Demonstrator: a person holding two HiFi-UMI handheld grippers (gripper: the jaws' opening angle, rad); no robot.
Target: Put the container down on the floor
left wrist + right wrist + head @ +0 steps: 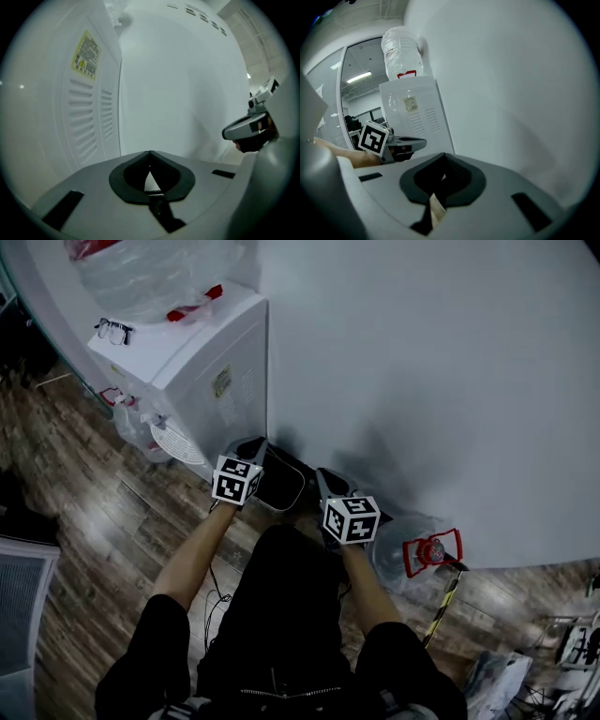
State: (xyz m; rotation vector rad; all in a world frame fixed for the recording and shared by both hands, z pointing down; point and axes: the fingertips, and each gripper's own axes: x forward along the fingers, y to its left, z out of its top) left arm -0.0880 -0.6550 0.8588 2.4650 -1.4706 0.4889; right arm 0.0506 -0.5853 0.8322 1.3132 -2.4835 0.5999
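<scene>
My left gripper [150, 153] has its jaws together at the tips, with only a sliver of white wall [422, 352] showing through the pads. My right gripper [443, 156] is closed too. A pale strip sits in its slot, and I can't identify it.

The dark open-topped container [281, 479], black inside, lies centre frame between the two tools, beside the white water dispenser [211, 362]. The left tool is nearer, against its rim. Neither gripper view shows the container, so I can't tell what bears it or whether it touches the wooden plank floor [94, 512].
</scene>
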